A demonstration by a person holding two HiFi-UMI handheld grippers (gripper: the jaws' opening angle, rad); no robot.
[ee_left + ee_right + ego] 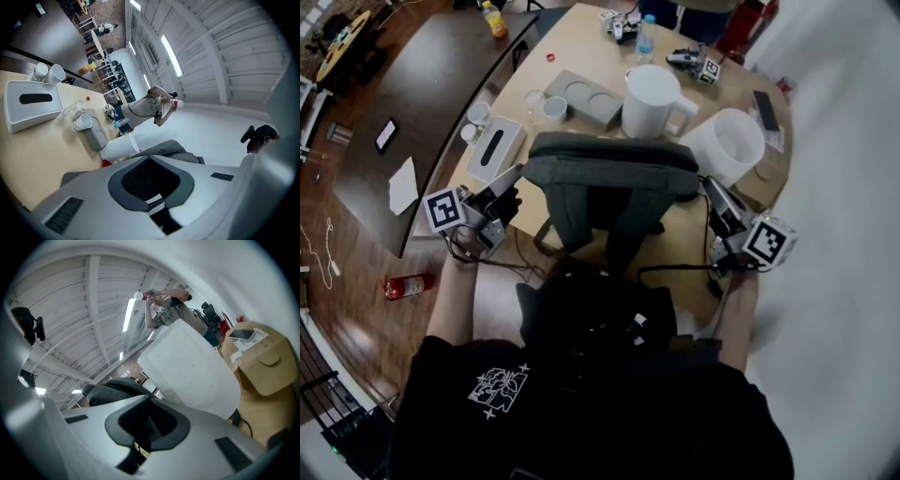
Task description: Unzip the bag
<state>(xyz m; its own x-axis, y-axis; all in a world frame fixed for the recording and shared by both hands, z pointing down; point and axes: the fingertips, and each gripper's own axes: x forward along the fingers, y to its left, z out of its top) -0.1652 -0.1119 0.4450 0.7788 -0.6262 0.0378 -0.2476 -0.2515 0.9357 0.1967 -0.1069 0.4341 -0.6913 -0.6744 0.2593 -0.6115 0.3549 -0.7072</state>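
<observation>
Flanking the grey backpack (614,173) at frame centre, my left claw (508,195) and right claw (714,197) sit closed, gripping nothing.

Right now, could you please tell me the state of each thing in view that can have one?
bag, upright at the table edge, zip looks closed.
left gripper, shut, holding nothing.
right gripper, shut, holding nothing.
pitcher, upright.
water bottle, upright.
phone, lying flat, screen dark.
</observation>
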